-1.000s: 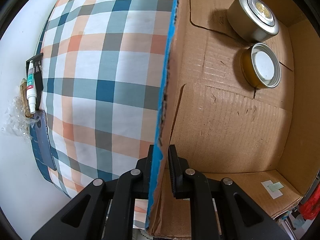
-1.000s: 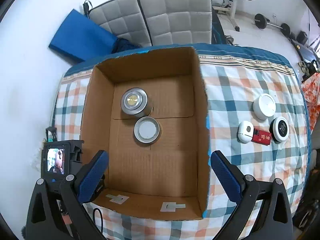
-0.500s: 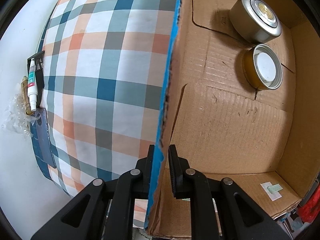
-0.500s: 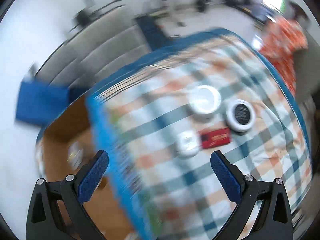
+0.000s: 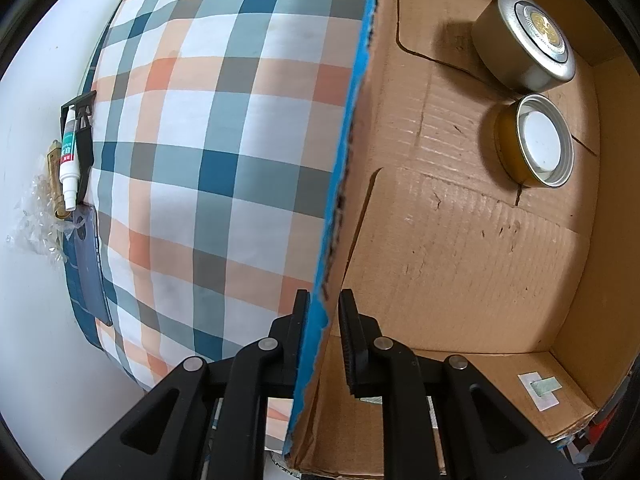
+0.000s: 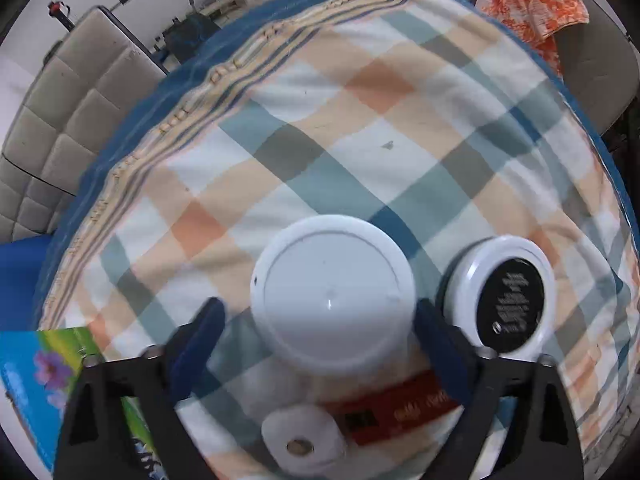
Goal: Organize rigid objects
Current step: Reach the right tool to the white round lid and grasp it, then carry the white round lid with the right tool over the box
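The white round jar (image 6: 333, 294) sits on the checked cloth (image 6: 400, 140), between the pads of our right gripper (image 6: 318, 324), whose jaws have just been closing; the left pad (image 6: 196, 344) stands clear, contact on the right unclear. A black-lidded jar (image 6: 502, 300) crowds that side. Our left gripper (image 5: 325, 330) is clamped on the cardboard box wall (image 5: 344, 200); two tins (image 5: 524, 40) leave most of the floor free.

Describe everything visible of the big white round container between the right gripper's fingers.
The white round container looks like smooth plastic, with a flat lid bearing a raised ring and a tiny dark speck near its edge. It sits upright on the plaid cloth. The right gripper, jaws just closing, straddles it; firm contact is unclear. A black-topped jar stands beside it.
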